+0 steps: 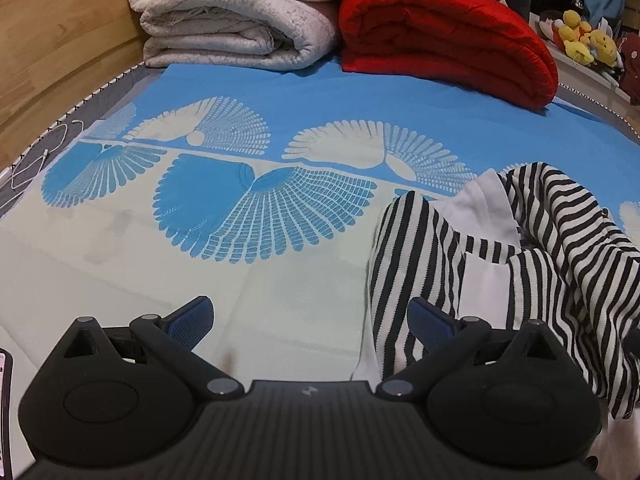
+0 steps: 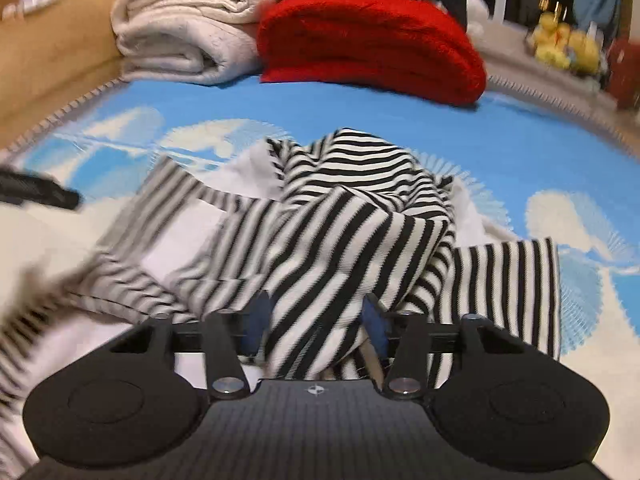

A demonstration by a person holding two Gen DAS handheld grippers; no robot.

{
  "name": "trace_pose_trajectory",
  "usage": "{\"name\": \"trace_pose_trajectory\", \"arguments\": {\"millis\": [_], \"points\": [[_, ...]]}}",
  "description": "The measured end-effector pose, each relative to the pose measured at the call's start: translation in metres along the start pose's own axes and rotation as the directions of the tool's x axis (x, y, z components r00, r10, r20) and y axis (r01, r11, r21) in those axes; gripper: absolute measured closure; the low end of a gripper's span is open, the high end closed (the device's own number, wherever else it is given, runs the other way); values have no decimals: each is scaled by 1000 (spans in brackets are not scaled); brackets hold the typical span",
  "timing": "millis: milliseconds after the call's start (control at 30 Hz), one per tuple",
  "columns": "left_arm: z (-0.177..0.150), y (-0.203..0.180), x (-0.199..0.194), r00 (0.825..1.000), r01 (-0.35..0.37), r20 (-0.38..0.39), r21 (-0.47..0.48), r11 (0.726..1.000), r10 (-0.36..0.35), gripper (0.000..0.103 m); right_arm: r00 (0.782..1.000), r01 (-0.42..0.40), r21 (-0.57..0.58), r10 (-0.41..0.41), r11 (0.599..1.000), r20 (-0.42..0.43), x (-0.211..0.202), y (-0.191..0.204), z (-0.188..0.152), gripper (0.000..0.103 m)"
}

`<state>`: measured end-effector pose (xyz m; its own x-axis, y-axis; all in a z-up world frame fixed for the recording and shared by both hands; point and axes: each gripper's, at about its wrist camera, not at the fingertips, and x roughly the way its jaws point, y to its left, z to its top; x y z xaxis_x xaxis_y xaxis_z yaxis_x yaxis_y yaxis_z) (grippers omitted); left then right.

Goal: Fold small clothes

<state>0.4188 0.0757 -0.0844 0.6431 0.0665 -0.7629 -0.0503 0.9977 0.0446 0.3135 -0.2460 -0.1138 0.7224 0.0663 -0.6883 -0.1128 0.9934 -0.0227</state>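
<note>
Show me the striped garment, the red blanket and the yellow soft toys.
Striped garment [image 2: 344, 236]: right wrist view, on its bunched middle.
Red blanket [image 1: 444, 36]: left wrist view, on its folded top.
Yellow soft toys [image 1: 588, 38]: left wrist view, on the pile.

Black-and-white striped garment with white panels, crumpled in heap on blue-patterned sheet.

A bed carries it all, spread with a blue and cream sheet printed with fan shapes. At the far end sit a stack of folded white blankets and, just beside it, a folded red blanket. Nearer, a crumpled black-and-white striped garment lies on the sheet.
</note>
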Motion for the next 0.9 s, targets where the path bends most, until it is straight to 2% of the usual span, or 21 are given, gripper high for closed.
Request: {"name": "trace_pose_trajectory", "arguments": {"millis": [100,200,300,333,367,433,467,500,533,567,600,633,700,800,867,900], "points": [[-1,1,1,1000,-5,-2,1,1000,5,0,993,-23,10,22,1000,112,-30,-4,22,103],[0,2,3,1000,-8,-6,-13,1000,8,0,972,-85,-97,104,992,210,-67,12,31,103],[0,0,5,1000,-2,-16,-23,1000,1,0,983,-52,-137,75,989,170,-66,29,16,103],[0,-1,5,1000,-1,-16,-22,1000,1,0,986,-24,-136,46,990,162,-59,31,9,96],[0,-2,4,1000,-1,-14,-18,1000,1,0,988,33,-131,-13,991,152,-49,34,1,75],[-2,-4,3,1000,1,-8,-4,1000,-1,0,985,110,-127,-90,986,149,-32,37,-11,44],[-2,-5,2,1000,-2,-4,5,1000,2,0,984,128,-125,-110,984,140,-22,36,-17,43],[-3,-5,2,1000,-6,-3,10,1000,6,0,985,143,-122,-128,982,117,-12,36,-22,45],[-3,-5,3,1000,-9,-4,11,1000,9,0,988,134,-118,-123,984,97,-5,34,-26,53],[-3,-5,4,1000,-9,-8,7,1000,9,0,991,117,-117,-108,986,82,1,30,-26,89],[-2,-4,5,1000,-7,-11,3,1000,7,0,992,113,-110,-105,988,72,4,27,-25,101],[-2,-3,6,1000,-6,-14,-1,1000,6,0,991,111,-88,-103,990,87,4,24,-21,100],[-1,-2,6,1000,-8,-14,-6,1000,8,0,981,98,-56,-87,994,171,-19,19,-9,100],[-1,-3,7,1000,-15,-13,-7,1000,15,0,961,34,-72,-13,997,278,-59,27,6,100],[-2,-5,8,1000,-10,-16,-5,1000,10,0,953,8,-103,24,995,301,-72,36,3,100],[-2,-7,7,1000,-4,-15,-5,1000,4,0,960,3,-122,32,992,280,-71,41,-1,100]]}}
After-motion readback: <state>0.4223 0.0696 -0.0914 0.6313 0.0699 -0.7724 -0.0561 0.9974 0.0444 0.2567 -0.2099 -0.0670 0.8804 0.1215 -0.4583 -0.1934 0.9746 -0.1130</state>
